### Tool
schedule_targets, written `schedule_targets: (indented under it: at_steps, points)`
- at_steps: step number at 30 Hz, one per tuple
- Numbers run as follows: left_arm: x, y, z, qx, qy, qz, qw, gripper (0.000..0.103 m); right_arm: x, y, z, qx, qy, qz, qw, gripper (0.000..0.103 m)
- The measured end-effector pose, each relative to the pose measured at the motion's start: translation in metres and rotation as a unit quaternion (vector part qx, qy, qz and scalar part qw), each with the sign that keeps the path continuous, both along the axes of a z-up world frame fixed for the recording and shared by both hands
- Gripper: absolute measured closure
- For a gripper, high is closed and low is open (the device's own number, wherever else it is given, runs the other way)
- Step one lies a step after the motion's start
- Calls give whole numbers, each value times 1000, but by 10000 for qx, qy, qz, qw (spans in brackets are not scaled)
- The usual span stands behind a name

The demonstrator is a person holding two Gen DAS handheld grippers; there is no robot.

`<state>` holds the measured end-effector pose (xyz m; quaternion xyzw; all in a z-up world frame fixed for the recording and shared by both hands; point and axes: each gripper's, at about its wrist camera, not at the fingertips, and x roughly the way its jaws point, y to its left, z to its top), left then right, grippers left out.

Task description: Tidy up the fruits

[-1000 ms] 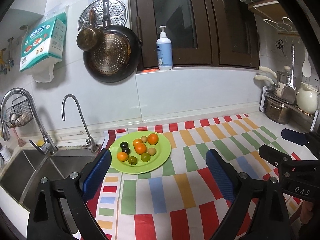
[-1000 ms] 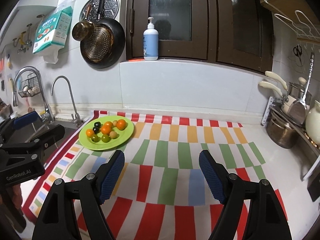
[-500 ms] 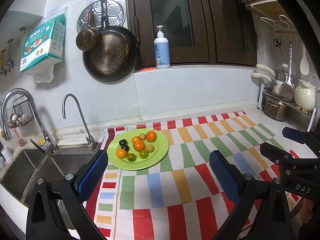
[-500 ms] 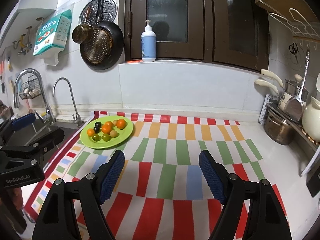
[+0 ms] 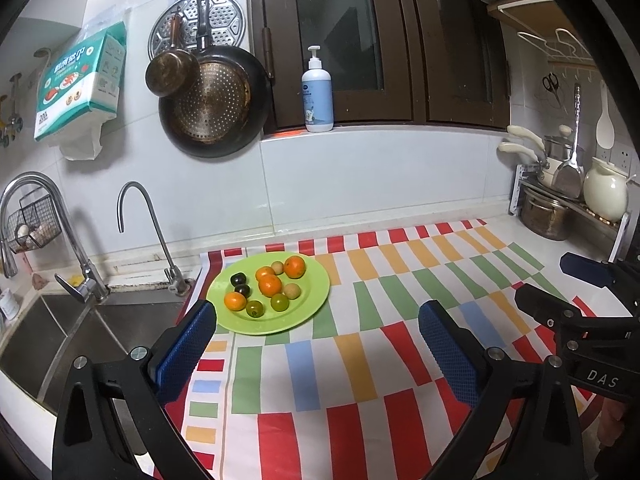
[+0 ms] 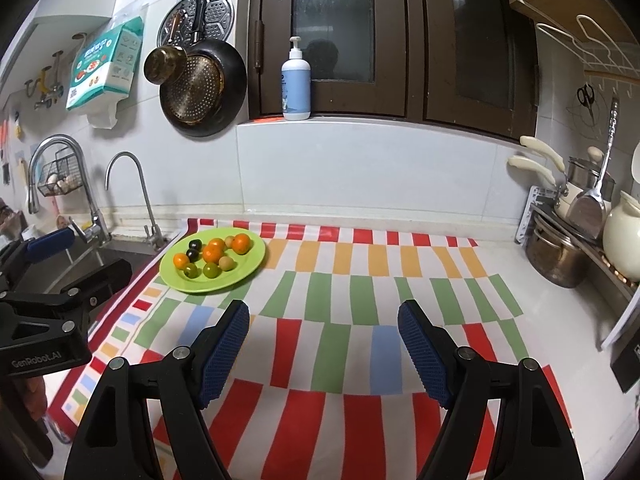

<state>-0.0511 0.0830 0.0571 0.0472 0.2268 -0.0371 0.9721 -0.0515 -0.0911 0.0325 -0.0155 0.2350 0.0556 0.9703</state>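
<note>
Left wrist view, striped cloth [image 5: 360, 360] on white counter [image 5: 516, 232], tiled wall [image 5: 360, 176]

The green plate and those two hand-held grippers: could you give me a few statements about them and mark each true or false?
1. All the fruit lies on the green plate. True.
2. The plate sits inside the sink. False: it rests on the striped cloth, beside the sink.
3. The left hand-held gripper is open and holds nothing. True.
4. The right hand-held gripper grips an orange fruit. False: its jaws are open, with only cloth showing between them.
5. A blue pump bottle stands on the window ledge. True.
6. The plate holds only orange fruits. False: there are also green, dark and tan ones.
</note>
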Motion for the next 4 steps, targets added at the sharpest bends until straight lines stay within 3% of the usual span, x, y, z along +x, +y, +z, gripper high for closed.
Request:
schedule_targets:
  at_steps: [4]
  points:
    - [0,0,0,-10,-2,-10,10000,0,0,0,-1,3,16,11,10000,26]
